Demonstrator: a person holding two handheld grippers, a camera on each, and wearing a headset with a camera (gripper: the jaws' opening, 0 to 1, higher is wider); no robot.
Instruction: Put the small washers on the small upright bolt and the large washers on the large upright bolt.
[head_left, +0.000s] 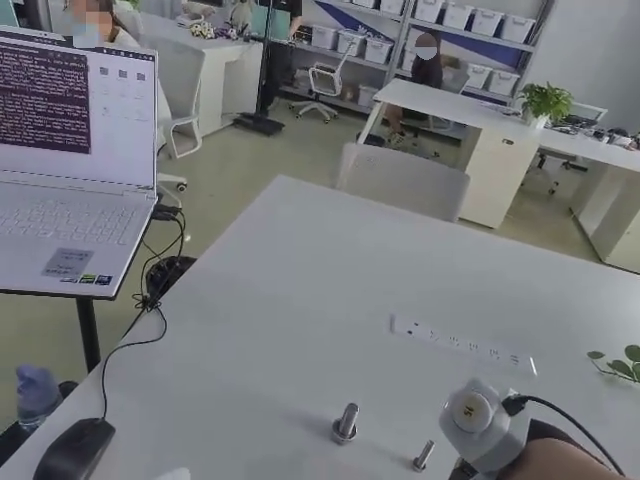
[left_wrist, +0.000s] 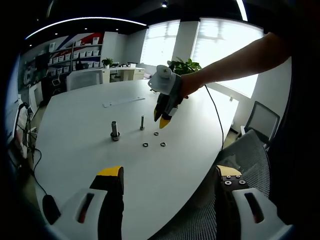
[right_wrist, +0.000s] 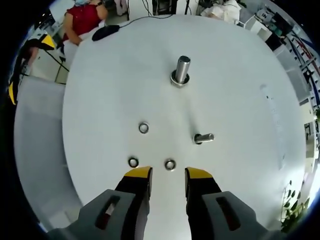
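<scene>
The right claw (right_wrist: 168, 173) hangs over three washers (right_wrist: 170, 164) — open a bit, holding nothing. The left claw (left_wrist: 169, 171) — wide open.

Open-plan office, daytime: white worktable (head_left: 300, 300) in foreground w/ a power strip (head_left: 460, 345) lying flat on it and a black mouse (head_left: 75, 450) at the near-left corner. Laptop (head_left: 70, 200) open on a stand at left. Grey chair (head_left: 400, 180) at the far edge. Beyond: pale green floor (head_left: 250, 160), white desks (head_left: 450, 100) w/ a potted plant (head_left: 545, 100), shelving (head_left: 450, 20) w/ white bins along the back wall. Left gripper view: bright windows (left_wrist: 220, 45), strip light (left_wrist: 85, 21) on a dark ceiling, mesh chair (left_wrist: 262, 120) beside the table.
</scene>
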